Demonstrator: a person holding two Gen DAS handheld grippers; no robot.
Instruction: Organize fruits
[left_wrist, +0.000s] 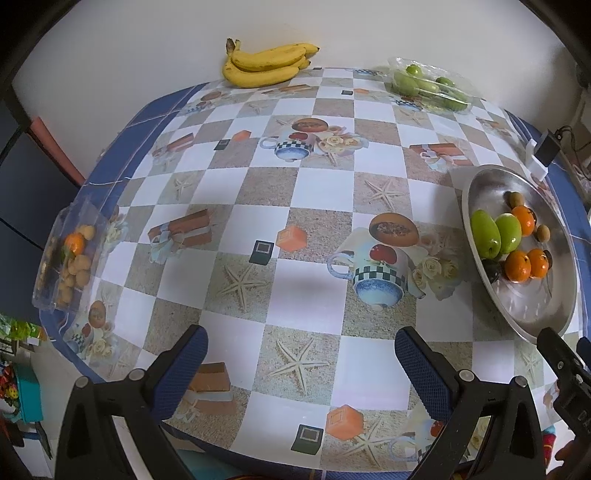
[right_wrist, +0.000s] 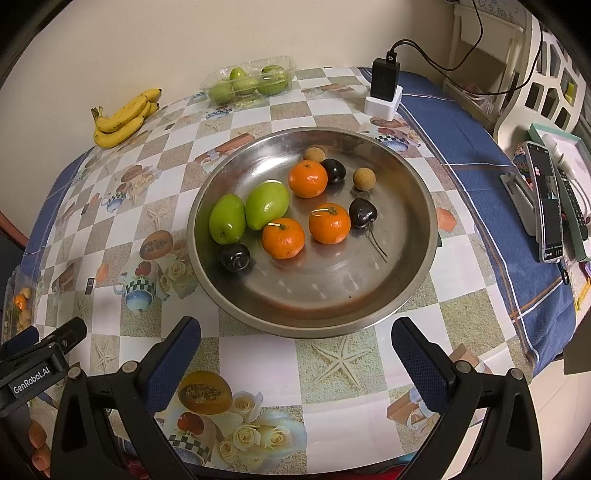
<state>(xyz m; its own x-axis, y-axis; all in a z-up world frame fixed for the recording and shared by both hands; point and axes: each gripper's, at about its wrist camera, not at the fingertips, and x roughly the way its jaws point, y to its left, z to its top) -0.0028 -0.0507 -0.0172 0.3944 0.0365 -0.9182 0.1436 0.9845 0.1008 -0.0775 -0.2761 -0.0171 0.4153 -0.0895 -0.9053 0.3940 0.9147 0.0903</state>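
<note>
A steel bowl (right_wrist: 406, 280) sits mid-table and holds two green fruits (right_wrist: 227, 218), three mandarins (right_wrist: 283, 238), three dark cherries (right_wrist: 363, 212) and two brown longans (right_wrist: 364, 179). The bowl also shows in the left wrist view (left_wrist: 480, 181) at the right. My right gripper (right_wrist: 295, 354) is open and empty, just in front of the bowl's near rim. My left gripper (left_wrist: 301, 356) is open and empty over the table's near middle. A banana bunch (left_wrist: 266, 62) lies at the far edge. A clear tray of green fruits (left_wrist: 430, 86) sits far right.
A clear bag of longans and a mandarin (left_wrist: 72, 254) lies at the table's left edge. A black charger on a white stand (right_wrist: 384, 88) is behind the bowl. A phone (right_wrist: 546, 203) and a remote lie at the right edge, by a white chair (right_wrist: 543, 92).
</note>
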